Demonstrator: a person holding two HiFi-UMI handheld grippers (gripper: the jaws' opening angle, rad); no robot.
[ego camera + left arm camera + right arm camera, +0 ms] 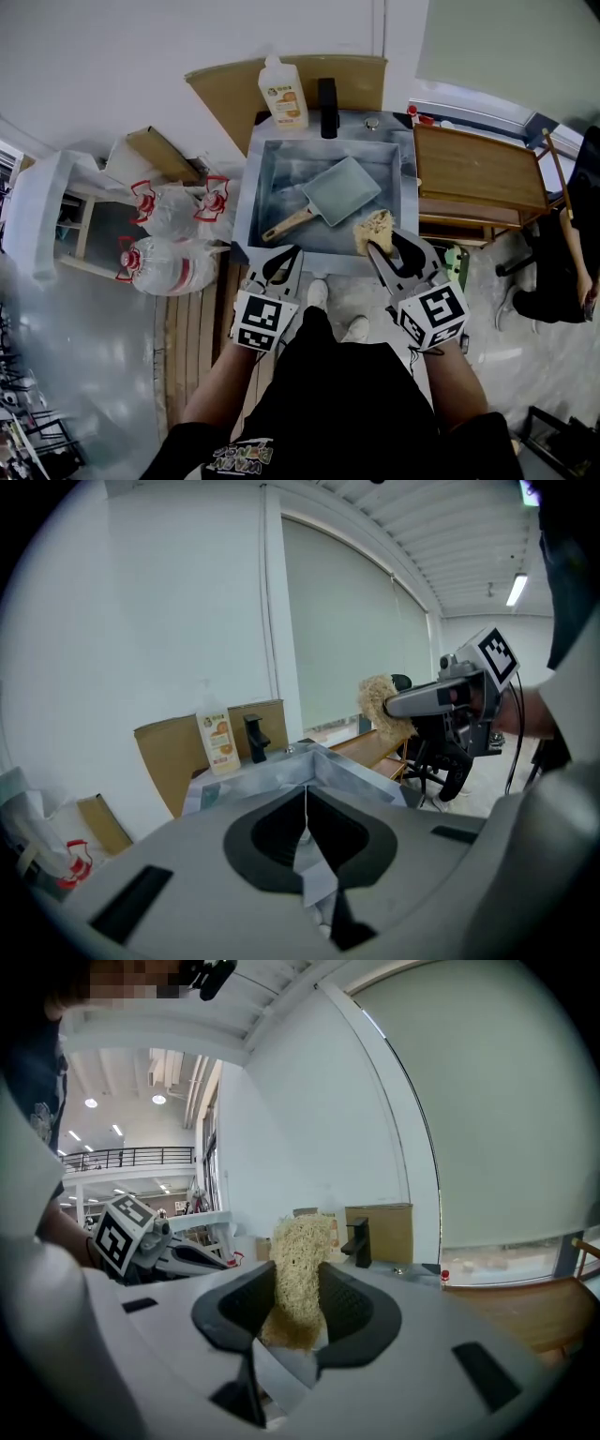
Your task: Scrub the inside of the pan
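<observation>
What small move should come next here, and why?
Probably open the left claw and reach for the wooden handle of the pan. That claw is shut and empty, the pan lies unheld in the sink with its handle toward it, and the right claw grips the scrubber over the sink's near edge. Steadying first seems wise.

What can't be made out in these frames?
Inside of the pan: too small in the head view to tell dirt or water; neither gripper view shows it.
Lower end of the scrubber: hidden by the body of the right hand-held gripper in its own view.
Label of the bottle: print too small in every view.
Person at the head view's right edge: cut off.
</observation>
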